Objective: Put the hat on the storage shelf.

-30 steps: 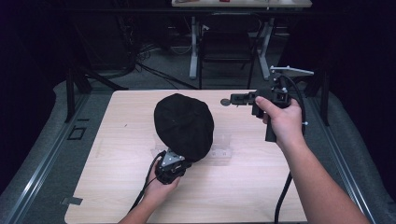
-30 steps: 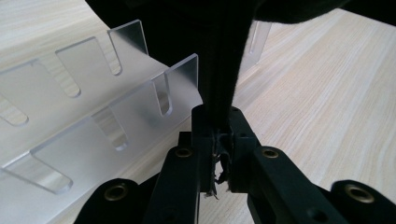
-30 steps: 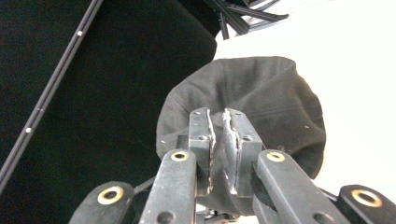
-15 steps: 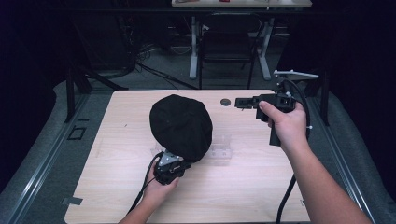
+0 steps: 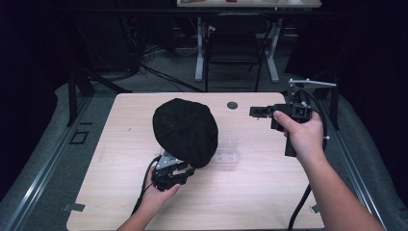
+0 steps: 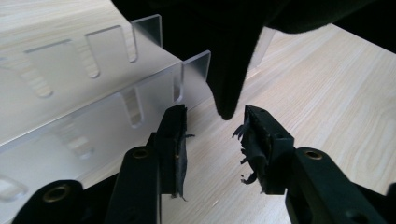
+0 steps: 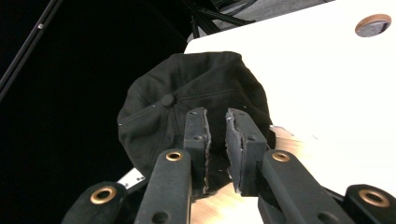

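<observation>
One black cap [image 5: 185, 130] is sitting over one clear acrylic stand [image 5: 230, 153] near the middle of my wooden table [image 5: 250, 202], and I'm counting two grippers on the job. My left gripper [image 5: 183, 166] is tucked in low at the cap's near edge; in the left gripper view its jaws are standing apart, with a point of the cap's black fabric [image 6: 229, 79] hanging down just above the gap, not pinched. The stand's slotted clear walls [image 6: 93, 107] are running off beside the left jaw. My right gripper [image 5: 255, 112] is hovering well off to the right of the cap, above the table, pointing back toward it. In the right gripper view its jaws are sitting close together with a narrow slit between them and nothing caught there; beyond them I'm seeing the cap's crown [image 7: 196, 107] with one button on top.

One round grommet hole [image 5: 232, 105] is sitting near the table's far edge. The tabletop is pale wood grain, with two bits of tape at its near corners. Around it the room is lying dark: grey floor, cables trailing, one black chair [image 5: 235, 48] tucked under a white-legged desk beyond the table.
</observation>
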A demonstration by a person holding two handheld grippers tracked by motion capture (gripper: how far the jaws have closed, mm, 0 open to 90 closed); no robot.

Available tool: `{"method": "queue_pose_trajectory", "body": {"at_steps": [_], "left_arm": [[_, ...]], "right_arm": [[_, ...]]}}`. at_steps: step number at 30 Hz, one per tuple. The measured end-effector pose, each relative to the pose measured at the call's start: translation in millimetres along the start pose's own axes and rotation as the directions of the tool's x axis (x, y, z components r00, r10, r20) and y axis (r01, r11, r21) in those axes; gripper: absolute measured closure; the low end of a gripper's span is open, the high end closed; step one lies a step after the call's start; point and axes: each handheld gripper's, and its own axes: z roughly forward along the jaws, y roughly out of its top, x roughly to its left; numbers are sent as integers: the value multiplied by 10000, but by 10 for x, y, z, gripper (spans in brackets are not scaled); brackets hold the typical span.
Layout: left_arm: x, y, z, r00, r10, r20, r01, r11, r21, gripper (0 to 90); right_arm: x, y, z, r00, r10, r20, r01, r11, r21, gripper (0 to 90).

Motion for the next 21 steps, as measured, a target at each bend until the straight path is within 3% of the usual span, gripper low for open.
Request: {"method": "queue_pose_trajectory", "body": {"at_steps": [10, 14, 17, 21], "left_arm": [[136, -37, -289, 9990, -411, -196, 410, 9991, -48, 529], [231, -73, -402, 9969, -659, -425, 653, 9977, -158, 522], [297, -105, -491, 9948, -897, -487, 889, 9958, -198, 501], [368, -160, -603, 9933, -902, -729, 898, 9959, -83, 498]], "right_arm": [[-105, -85, -114, 9981, -207, 575, 214, 9997, -124, 753], [-143, -145, -146, 9922, -577, 1109, 604, 9980, -206, 735], [-175, -198, -159, 9906, -615, 1221, 657, 9974, -301, 719], [-224, -275, -162, 9860, -748, 1492, 781, 9968, -166, 707]]}}
